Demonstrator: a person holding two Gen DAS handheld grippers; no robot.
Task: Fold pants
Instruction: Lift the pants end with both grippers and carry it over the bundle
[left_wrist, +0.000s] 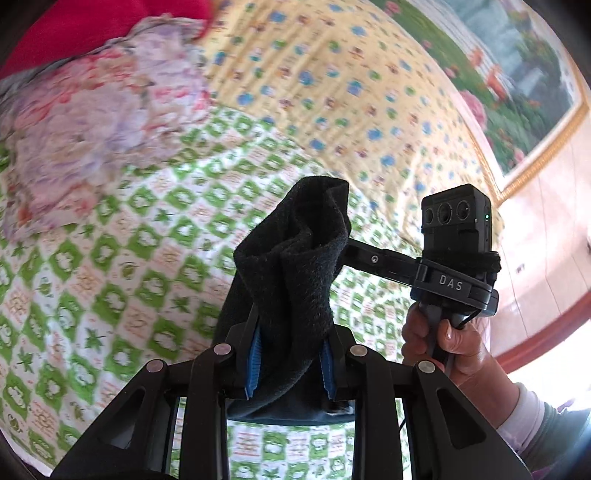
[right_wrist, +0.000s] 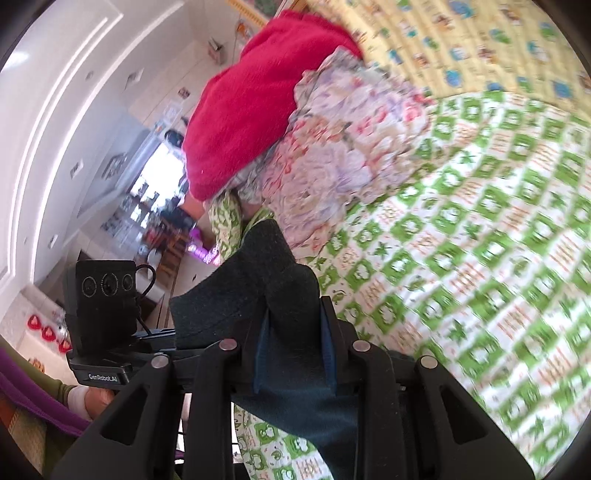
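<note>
We hold the pants (left_wrist: 291, 258) above the bed (left_wrist: 122, 258), both grippers (left (left_wrist: 290, 360), right (right_wrist: 293, 354)) clamped on thick bunches; an uneven bunch could slip and skew the fold.

Under me is a bed cover (left_wrist: 110, 266) with green squares on white. Next to it lies a yellow sheet (left_wrist: 332, 74) with little blue flowers. A soft cloth (left_wrist: 92, 140) with pink and purple flowers sits bunched up on the green cover. A red blanket (right_wrist: 251, 99) lies on top of that flowery cloth. On the wall I see a big picture (left_wrist: 517, 85) of a garden in a gold frame. Far off, past the bed, there is a white wall (right_wrist: 74, 74) and a bright spot with small blurry things I cannot make out.
</note>
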